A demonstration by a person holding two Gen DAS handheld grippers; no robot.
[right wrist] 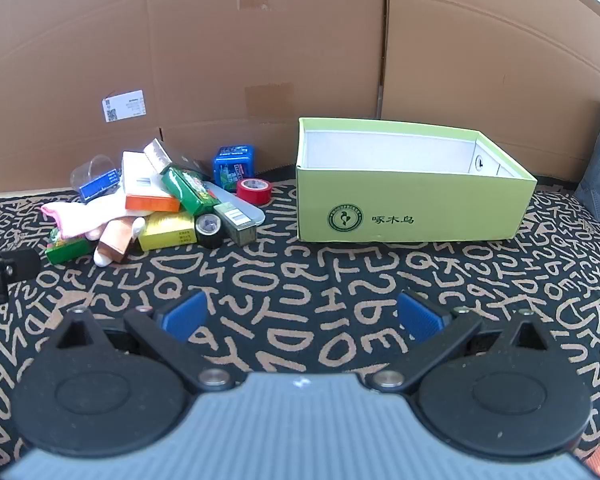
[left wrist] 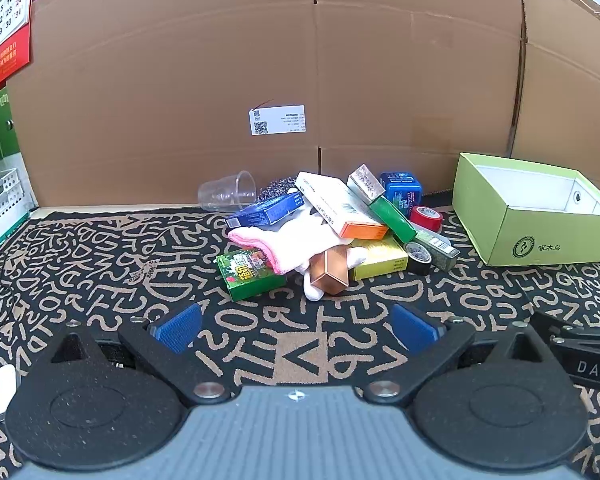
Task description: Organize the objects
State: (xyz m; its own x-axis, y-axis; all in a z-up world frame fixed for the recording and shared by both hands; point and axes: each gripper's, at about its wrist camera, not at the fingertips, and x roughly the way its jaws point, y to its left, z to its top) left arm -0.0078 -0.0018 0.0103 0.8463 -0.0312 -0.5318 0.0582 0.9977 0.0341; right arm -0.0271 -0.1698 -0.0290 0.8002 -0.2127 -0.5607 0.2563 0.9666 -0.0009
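We hold the left hand-held gripper [left wrist: 296,328] and right hand-held gripper [right wrist: 302,318] released, empty, above the lettered mat [right wrist: 300,280]. Pile of boxes [left wrist: 332,224] at 12 o'clock from the left; pink cloth [left wrist: 268,244] covers its middle. Green box [right wrist: 412,200] at 1 o'clock from the right, nothing between. Clear cup [left wrist: 228,192] half hidden behind; labels unreadable
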